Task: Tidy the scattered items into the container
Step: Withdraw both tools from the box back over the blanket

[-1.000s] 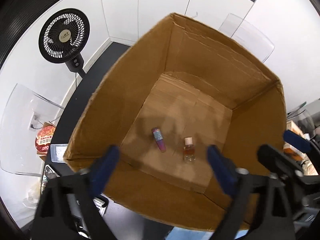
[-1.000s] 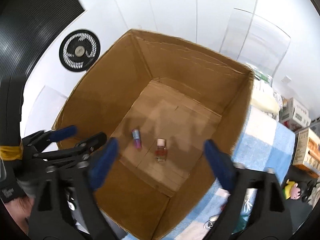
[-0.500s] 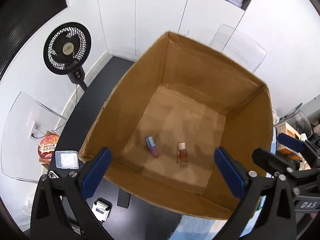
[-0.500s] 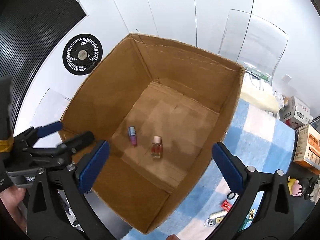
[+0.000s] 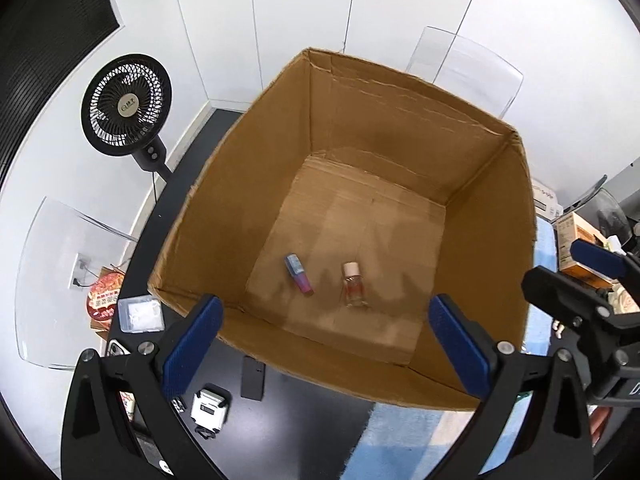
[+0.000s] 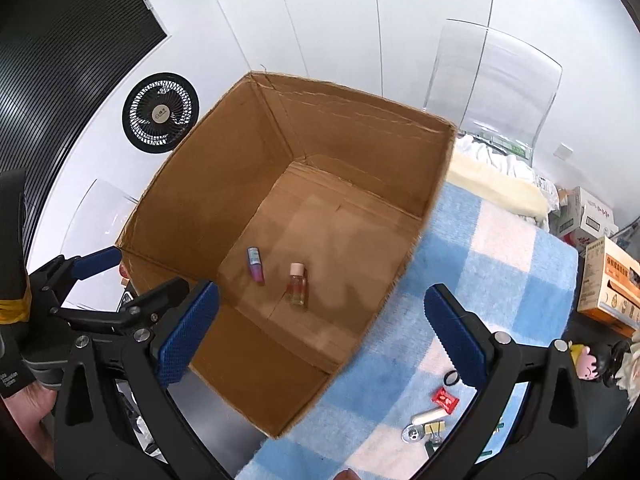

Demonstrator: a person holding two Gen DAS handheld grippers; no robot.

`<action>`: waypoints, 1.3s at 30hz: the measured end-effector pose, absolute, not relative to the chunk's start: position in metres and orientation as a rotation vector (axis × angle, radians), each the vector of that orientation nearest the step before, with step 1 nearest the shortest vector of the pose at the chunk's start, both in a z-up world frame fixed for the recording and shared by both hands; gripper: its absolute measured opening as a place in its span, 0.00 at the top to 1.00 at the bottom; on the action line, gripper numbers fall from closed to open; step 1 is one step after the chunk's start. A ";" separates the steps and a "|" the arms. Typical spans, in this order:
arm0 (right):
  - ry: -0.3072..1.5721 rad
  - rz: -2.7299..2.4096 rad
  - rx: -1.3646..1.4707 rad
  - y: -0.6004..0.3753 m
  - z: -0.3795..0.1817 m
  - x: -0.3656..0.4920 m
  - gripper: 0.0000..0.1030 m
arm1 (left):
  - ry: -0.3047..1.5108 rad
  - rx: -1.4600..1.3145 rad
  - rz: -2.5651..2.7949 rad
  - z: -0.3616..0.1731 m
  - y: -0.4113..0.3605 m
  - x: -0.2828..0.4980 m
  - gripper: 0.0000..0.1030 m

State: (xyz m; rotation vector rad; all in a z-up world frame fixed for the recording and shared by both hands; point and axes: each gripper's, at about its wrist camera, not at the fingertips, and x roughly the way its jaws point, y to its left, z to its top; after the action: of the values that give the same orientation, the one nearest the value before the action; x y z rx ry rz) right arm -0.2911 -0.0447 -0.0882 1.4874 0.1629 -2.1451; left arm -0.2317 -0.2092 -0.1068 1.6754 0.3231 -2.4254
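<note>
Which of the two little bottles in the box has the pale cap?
The clear bottle of amber liquid; the other, a pink tube, has a blue cap.

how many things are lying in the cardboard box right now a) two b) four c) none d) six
a) two: only a small tube and a little glass bottle lie on the floor of the cardboard box, side by side and apart.

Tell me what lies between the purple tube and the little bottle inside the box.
Only bare cardboard floor: the purple tube and little bottle lie apart in the box, shown by both wrist views.
</note>
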 end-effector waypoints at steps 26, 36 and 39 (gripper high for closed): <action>0.055 -2.259 1.556 0.071 -0.089 -0.273 0.00 | 0.263 1.774 -2.523 -0.112 -0.105 -0.237 0.01; -0.016 -2.312 1.583 0.118 -0.086 -0.266 0.00 | 0.205 1.819 -2.567 -0.115 -0.062 -0.240 0.01; -0.032 -2.326 1.595 0.132 -0.086 -0.264 0.00 | 0.187 1.834 -2.574 -0.117 -0.051 -0.241 0.01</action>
State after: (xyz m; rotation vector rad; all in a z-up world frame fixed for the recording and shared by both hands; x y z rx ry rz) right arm -0.2642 0.1315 -0.0858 1.5946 -0.0317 -2.3255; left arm -0.2413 -0.0508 -0.1166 1.8339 0.1869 -2.5737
